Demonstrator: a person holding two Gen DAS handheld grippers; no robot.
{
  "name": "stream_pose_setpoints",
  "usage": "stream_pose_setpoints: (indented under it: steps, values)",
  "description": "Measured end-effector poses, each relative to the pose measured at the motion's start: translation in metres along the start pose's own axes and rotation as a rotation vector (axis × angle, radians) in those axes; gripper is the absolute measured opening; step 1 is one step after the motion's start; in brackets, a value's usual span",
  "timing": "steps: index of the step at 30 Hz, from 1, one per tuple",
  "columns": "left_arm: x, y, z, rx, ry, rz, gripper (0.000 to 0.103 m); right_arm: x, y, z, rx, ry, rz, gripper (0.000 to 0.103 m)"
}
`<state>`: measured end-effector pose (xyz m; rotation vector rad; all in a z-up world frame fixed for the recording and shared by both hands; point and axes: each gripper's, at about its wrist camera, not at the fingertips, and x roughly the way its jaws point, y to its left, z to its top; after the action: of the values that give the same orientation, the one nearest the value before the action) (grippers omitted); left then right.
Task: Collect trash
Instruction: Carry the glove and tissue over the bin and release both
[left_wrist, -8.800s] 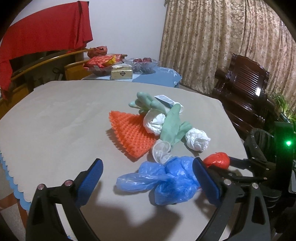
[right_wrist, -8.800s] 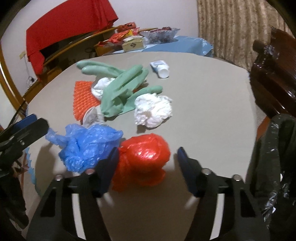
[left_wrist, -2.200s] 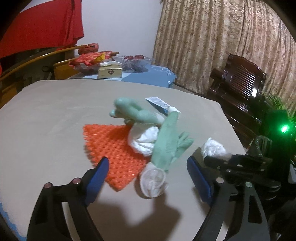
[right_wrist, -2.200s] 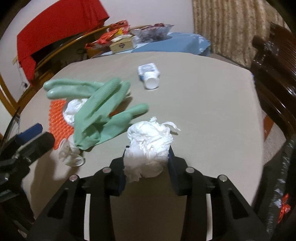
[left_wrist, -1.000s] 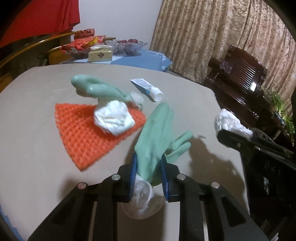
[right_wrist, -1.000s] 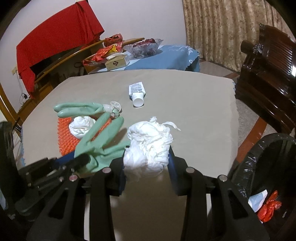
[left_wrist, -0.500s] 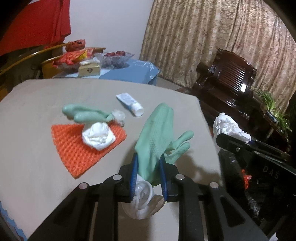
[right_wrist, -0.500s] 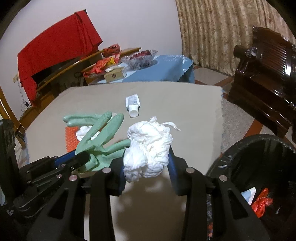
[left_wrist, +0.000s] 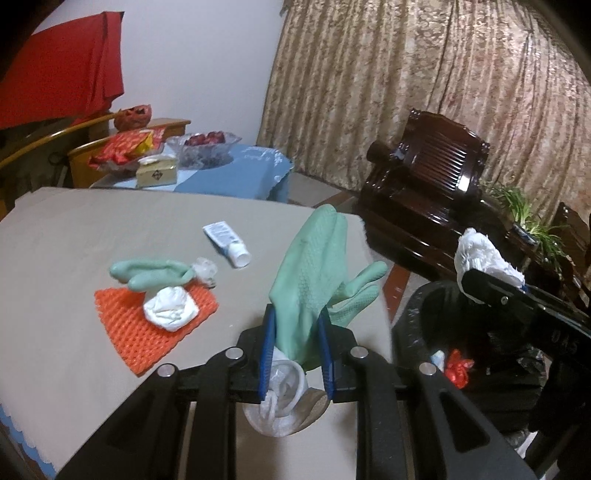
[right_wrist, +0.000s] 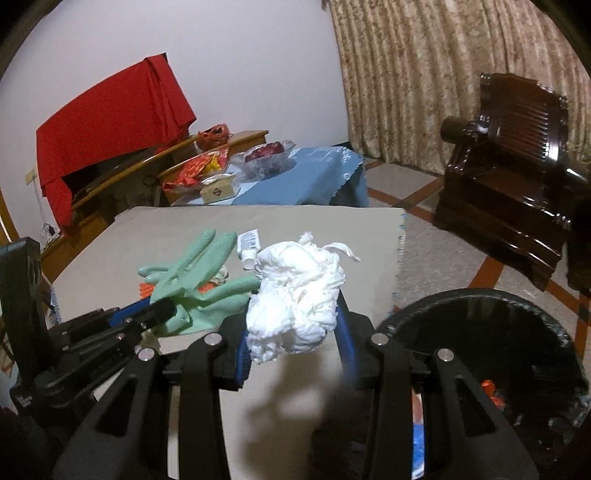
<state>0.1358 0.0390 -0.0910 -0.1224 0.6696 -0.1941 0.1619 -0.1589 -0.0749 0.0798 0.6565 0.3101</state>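
My left gripper (left_wrist: 296, 349) is shut on a green rubber glove (left_wrist: 314, 273) and holds it up above the table's right edge; a white crumpled bit (left_wrist: 282, 398) hangs below its jaws. My right gripper (right_wrist: 295, 332) is shut on a white paper wad (right_wrist: 295, 295), lifted near the black-lined trash bin (right_wrist: 517, 332). The bin (left_wrist: 417, 314) holds red and blue trash. On the table (left_wrist: 74, 229) lie a second green glove (left_wrist: 147, 271), an orange mesh (left_wrist: 136, 332), a white wad (left_wrist: 170, 308) and a small tube (left_wrist: 227, 238).
A dark wooden armchair (left_wrist: 424, 184) stands past the table's right side. A side table with a blue cloth (left_wrist: 236, 173) holding a box, snacks and a glass bowl stands behind. Curtains hang at the back. A red cloth (right_wrist: 110, 118) drapes over furniture.
Both grippers have lifted and moved right with their loads, toward the bin. The bin now shows more fully in both views. The items on the table have not moved.
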Motion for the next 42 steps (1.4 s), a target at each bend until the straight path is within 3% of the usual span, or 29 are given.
stream_pose_setpoints:
  steps: [23,42]
  values:
    - [0.003,-0.130,0.008,0.170,-0.001,-0.254,0.022,-0.096,-0.097,-0.039,0.126,-0.072,-0.231,0.037]
    - [0.024,-0.197,-0.003,0.250,0.045,-0.361,0.022,-0.126,-0.140,-0.069,0.181,-0.075,-0.347,0.037]
